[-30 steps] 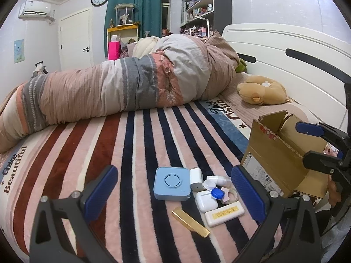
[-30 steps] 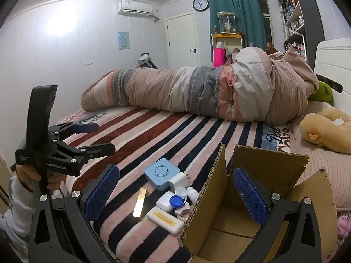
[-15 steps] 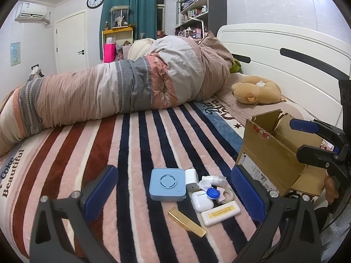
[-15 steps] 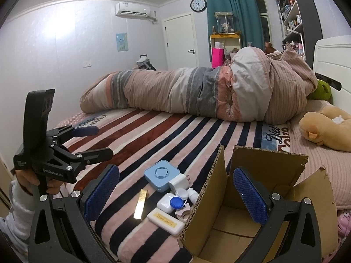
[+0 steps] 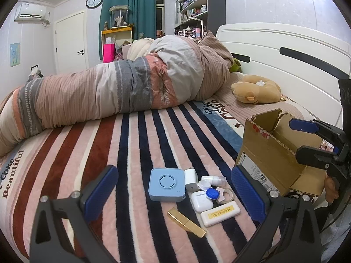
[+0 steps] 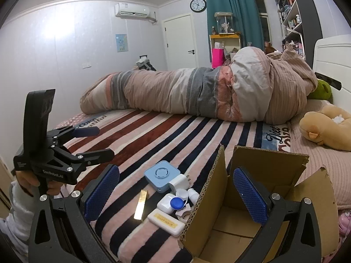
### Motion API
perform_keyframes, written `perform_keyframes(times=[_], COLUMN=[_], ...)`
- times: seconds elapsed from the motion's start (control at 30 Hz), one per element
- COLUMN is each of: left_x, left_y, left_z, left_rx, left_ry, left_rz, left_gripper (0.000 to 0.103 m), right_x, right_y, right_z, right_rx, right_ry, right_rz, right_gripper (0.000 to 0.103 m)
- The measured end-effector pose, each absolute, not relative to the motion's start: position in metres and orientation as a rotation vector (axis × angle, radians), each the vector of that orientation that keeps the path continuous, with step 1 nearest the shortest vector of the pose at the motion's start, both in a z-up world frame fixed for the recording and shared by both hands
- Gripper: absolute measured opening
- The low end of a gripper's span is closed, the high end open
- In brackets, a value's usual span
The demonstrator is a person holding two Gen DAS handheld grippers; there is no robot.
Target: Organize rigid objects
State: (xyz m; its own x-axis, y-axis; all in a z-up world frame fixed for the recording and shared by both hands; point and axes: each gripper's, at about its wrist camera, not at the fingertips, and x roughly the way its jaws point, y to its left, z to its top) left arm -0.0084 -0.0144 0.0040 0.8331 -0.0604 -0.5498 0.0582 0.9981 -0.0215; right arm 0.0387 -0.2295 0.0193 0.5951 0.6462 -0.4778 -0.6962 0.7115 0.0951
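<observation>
A pile of small objects lies on the striped bed: a blue square box (image 5: 166, 184) (image 6: 162, 176), a white charger (image 5: 190, 176), a white earbud case (image 5: 201, 201), a blue-lidded lens case (image 5: 212, 193), a small white bottle (image 5: 214, 179), a white eraser (image 5: 220, 213) (image 6: 166, 219), a gold bar (image 5: 186, 221) (image 6: 141, 204). An open cardboard box (image 5: 269, 153) (image 6: 245, 219) stands right of them. My left gripper (image 5: 174, 194) is open and empty above the pile. My right gripper (image 6: 175, 194) is open and empty over the box's left flap.
A rolled quilt (image 5: 122, 92) lies across the far side of the bed. A brown plush toy (image 5: 255, 92) sits by the white headboard (image 5: 285, 50). The person's hand holds the left gripper's handle in the right wrist view (image 6: 33, 182).
The left wrist view has shifted slightly right and back, so the pile sits a little lower and more central. The right gripper has barely moved. Both stay open.
</observation>
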Motion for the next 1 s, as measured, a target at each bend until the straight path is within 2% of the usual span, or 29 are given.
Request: perform_keyframes(times=[0.8, 1.0], left_x=[-0.0064, -0.0057], left_y=[-0.015, -0.0127], left_z=[0.0018, 0.0017], left_rx=[0.003, 0.007], left_ry=[0.593, 0.598], left_rz=[-0.055, -0.047], left_gripper=[0.103, 0.103], right_x=[0.0392, 0.0301], right_y=[-0.2303, -0.229], right_z=[0.021, 0.0268], right_rx=[-0.118, -0.119], right_ry=[0.509, 0.446], right_rz=[0.785, 0.768], right_gripper=[0.103, 0.103])
